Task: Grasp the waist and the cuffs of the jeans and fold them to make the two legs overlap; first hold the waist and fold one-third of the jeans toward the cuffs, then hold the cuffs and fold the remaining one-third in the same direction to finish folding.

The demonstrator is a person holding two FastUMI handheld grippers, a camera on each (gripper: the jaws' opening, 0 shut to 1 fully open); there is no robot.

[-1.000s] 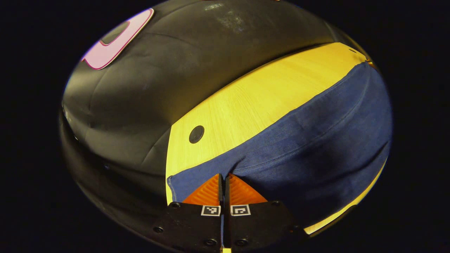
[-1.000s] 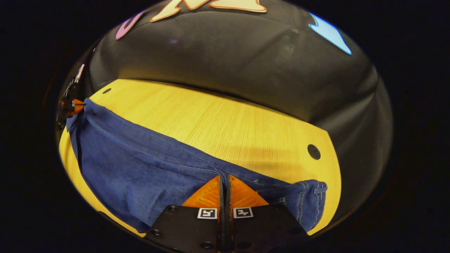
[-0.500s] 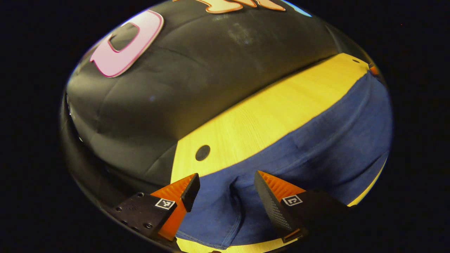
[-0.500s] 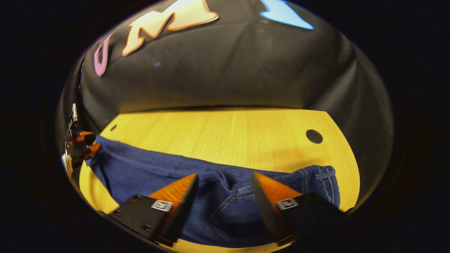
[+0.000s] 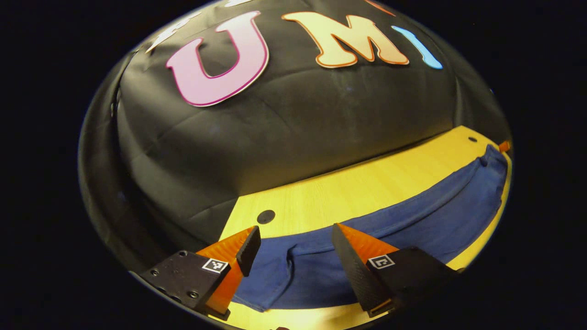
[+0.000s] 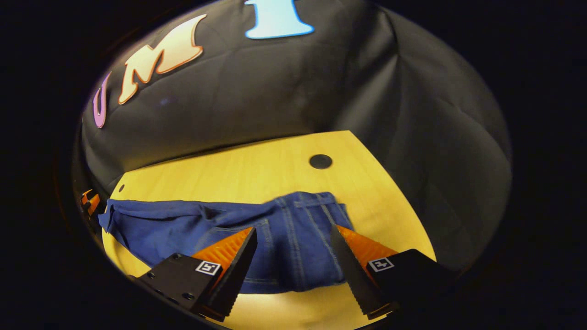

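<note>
The blue jeans (image 5: 412, 224) lie flat on the yellow wooden table (image 5: 367, 188) as one long strip, the legs on top of each other. In the left gripper view the cuff end lies just below my left gripper (image 5: 293, 250), which is open and holds nothing. In the right gripper view the waist end (image 6: 302, 229), with its seams, lies between and beyond the fingers of my right gripper (image 6: 291, 256), which is open and off the cloth. The left gripper (image 6: 89, 201) shows small at the strip's far end.
The table has a round black hole near each end (image 5: 266, 216) (image 6: 320, 161). Bare wood runs behind the jeans up to the black cloth wall (image 5: 298, 128). The table's right edge (image 6: 394, 192) drops off close beyond the waist.
One second ago both grippers were shut on the jeans. Both have opened and let go, then drawn back and tilted up; the jeans now rest on the table.
</note>
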